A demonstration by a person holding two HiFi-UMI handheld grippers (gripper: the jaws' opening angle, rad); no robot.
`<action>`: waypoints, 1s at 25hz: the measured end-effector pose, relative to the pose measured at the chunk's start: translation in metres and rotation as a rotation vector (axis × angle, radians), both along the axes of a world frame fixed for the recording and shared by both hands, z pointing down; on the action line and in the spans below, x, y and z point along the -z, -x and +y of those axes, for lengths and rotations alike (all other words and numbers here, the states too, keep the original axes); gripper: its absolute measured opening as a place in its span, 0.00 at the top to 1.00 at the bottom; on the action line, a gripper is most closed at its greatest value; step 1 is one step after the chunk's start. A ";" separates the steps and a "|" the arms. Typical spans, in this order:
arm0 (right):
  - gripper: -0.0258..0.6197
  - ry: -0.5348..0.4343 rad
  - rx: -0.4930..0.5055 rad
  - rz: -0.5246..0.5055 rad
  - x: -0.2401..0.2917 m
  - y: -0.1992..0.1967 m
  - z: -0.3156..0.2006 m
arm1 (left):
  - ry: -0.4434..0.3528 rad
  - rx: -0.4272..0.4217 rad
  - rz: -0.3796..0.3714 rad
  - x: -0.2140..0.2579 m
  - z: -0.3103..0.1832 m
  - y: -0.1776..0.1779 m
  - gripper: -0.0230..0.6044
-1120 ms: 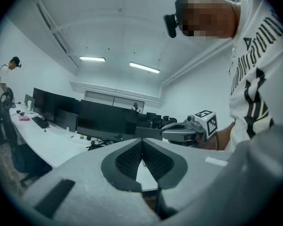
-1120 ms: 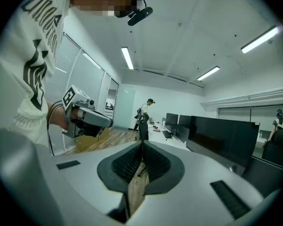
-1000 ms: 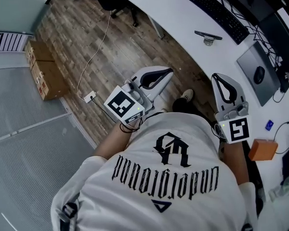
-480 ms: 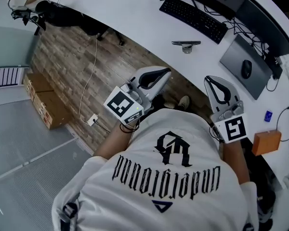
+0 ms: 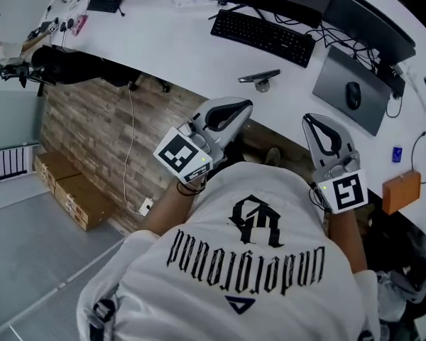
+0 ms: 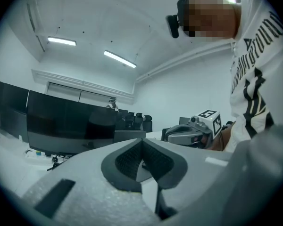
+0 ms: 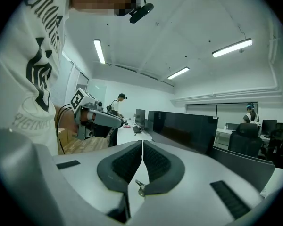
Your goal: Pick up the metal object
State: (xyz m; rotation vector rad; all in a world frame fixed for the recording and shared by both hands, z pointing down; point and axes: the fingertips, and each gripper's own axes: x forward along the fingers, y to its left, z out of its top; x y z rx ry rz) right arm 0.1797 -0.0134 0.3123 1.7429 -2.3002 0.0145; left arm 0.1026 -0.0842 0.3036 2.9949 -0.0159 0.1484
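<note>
Both hands sit at chest height, close to the torso. The left gripper [image 5: 248,106] angles toward the curved bench [image 5: 192,52], and the right gripper [image 5: 312,119] is near its edge. The left jaws are pressed together, empty. The right jaws pinch a small metal object [image 7: 139,187] at the pads' root. Open wood floor [image 5: 92,133] lies to the left.

Keyboard [image 5: 264,35] and mouse [image 5: 353,95] on white desk [image 5: 181,52]

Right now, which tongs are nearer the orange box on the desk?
Right. In the head view the right tongs are up and to the left of the orange box; the left tongs lie much farther left.
</note>
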 end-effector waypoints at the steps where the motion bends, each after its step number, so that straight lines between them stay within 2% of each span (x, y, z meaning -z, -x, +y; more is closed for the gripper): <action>1: 0.93 0.004 -0.014 -0.002 0.000 0.000 -0.004 | 0.000 -0.014 0.001 0.000 -0.006 -0.001 0.94; 12: 0.93 0.034 -0.195 0.001 0.000 0.008 -0.064 | 0.003 -0.159 0.013 0.001 -0.079 0.015 0.94; 25: 0.93 -0.002 -0.388 -0.013 0.011 0.045 -0.131 | -0.018 -0.308 0.005 -0.003 -0.158 0.064 0.94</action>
